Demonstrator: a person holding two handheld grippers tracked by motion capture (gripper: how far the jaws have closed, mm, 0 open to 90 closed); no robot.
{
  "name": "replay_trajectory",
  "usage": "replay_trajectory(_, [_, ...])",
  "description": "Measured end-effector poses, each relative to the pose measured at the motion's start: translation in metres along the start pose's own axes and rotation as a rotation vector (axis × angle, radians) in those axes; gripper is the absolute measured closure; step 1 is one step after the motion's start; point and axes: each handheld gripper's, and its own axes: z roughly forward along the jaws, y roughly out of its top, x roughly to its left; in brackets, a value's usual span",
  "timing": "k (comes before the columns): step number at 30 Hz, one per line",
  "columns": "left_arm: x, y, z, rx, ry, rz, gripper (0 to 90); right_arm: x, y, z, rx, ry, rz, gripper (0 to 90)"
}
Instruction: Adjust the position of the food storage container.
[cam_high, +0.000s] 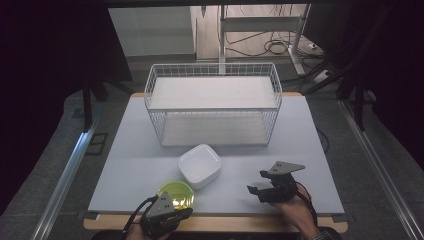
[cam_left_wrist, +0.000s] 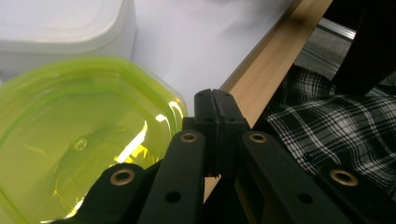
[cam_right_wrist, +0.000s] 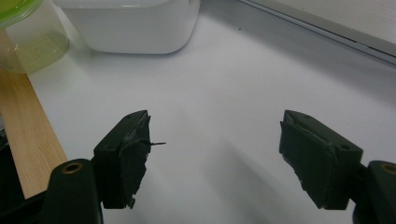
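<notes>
The green-lidded container (cam_high: 176, 194) sits at the near edge of the white table mat (cam_high: 125, 165), just beside the white square container (cam_high: 199, 165), which lies a little farther in, ahead of the wire basket (cam_high: 214, 102). In my left gripper view the translucent green lid (cam_left_wrist: 79, 144) lies directly left of my closed jaws, with the wooden table edge (cam_left_wrist: 271, 65) running off to the right.

My worry is this: my left gripper (cam_high: 172, 212) hangs right at the container's near rim with its jaws pressed flat together and nothing between them. If I push forward like that, I judge I will shove the container into the white one or tip it, since it stands so close to the edge (the clear tub under the lid looks light). I would need to spread the jaws before closing in.

My right gripper (cam_high: 257, 191) rests over bare mat, well apart from both containers, its jaws standing wide and holding nothing; the torn left pad (cam_right_wrist: 133, 156) could grip poorly.
</notes>
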Motion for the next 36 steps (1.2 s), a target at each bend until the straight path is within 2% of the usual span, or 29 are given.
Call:
replay_trajectory(4, [0.003,-0.001,0.001,0.001,0.001,-0.017,90.0,0.000,0.000,0.000,0.000,-0.001,0.002,24.7])
replay_trajectory(8, [0.007,-0.002,0.001,0.004,0.020,-0.027,90.0,-0.001,0.000,0.000,0.007,-0.003,0.001,24.6])
replay_trajectory(18, [0.029,-0.006,-0.006,-0.010,0.058,-0.071,90.0,-0.001,-0.001,0.001,0.020,-0.006,0.000,24.5])
replay_trajectory(24, [0.045,-0.009,-0.009,0.002,0.088,-0.095,90.0,-0.001,-0.001,0.002,0.027,-0.006,0.002,24.4])
replay_trajectory(29, [0.065,-0.012,-0.015,-0.013,0.121,-0.138,90.0,-0.001,-0.001,0.003,0.032,-0.005,0.002,24.3])
replay_trajectory(30, [0.065,-0.012,-0.015,-0.013,0.121,-0.138,90.0,-0.001,-0.001,0.003,0.033,-0.004,0.002,24.3])
replay_trajectory(33, [0.079,-0.014,-0.020,-0.018,0.146,-0.160,90.0,-0.001,-0.001,0.003,0.035,-0.005,0.001,24.3])
replay_trajectory(36, [0.086,-0.015,-0.022,-0.022,0.153,-0.169,90.0,-0.001,-0.001,0.003,0.035,-0.005,0.002,24.2])
